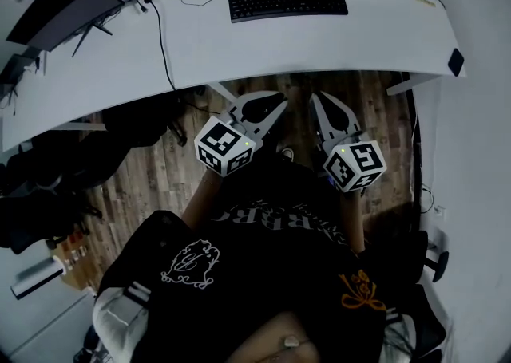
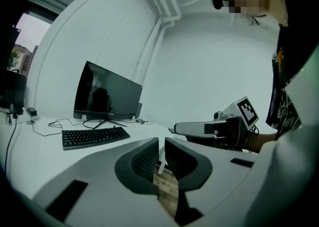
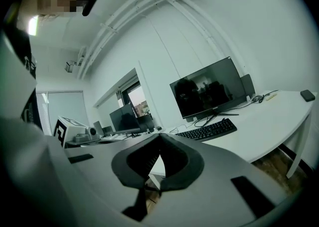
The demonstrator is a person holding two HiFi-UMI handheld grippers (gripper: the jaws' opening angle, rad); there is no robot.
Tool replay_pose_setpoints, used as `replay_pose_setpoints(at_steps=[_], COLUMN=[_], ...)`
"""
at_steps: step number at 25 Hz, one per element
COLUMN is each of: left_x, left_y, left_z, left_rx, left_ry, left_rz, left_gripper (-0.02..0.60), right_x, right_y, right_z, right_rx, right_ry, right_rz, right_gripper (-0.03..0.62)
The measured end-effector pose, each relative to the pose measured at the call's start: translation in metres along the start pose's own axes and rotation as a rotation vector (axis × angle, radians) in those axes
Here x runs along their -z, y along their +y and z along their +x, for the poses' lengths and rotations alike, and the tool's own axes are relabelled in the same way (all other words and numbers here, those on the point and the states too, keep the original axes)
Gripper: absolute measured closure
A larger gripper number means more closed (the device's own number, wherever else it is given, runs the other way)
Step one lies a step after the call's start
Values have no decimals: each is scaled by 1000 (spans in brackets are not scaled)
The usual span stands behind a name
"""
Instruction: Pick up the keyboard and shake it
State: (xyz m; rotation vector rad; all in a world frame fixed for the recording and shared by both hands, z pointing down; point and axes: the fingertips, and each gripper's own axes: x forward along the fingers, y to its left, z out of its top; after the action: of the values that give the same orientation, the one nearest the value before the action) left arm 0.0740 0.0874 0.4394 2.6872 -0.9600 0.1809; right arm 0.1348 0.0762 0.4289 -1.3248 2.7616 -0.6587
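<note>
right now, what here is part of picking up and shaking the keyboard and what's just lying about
For the job:
keyboard
left gripper and right gripper, both empty and short of the desk

Lying about:
monitor
cables
small black box at the desk's right edge

Bare desk (image 1: 319, 46) lies open before the keyboard (image 1: 287, 2); a cable (image 1: 162, 46) crosses its left.

Black keyboard (image 1: 287, 1), white desk (image 1: 279, 46), seemingly wood-grain floor (image 1: 160, 174)
</note>
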Motion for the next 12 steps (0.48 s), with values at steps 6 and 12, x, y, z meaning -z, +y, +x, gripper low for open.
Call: replay_pose_setpoints(at_steps=[6,12], left_x=[1,-3], left_y=[-9,-14], left_z=[-6,-8], left_rx=[7,15], left_ry=[1,-9], left_rz=[16,31], left_gripper=[529,529], right_x=[-3,-2], right_y=[9,14], right_z=[-9,-12], right_rx=[-9,-11], right_ry=[-24,-18], right_rz=[-13,-53], right_gripper=[580,582])
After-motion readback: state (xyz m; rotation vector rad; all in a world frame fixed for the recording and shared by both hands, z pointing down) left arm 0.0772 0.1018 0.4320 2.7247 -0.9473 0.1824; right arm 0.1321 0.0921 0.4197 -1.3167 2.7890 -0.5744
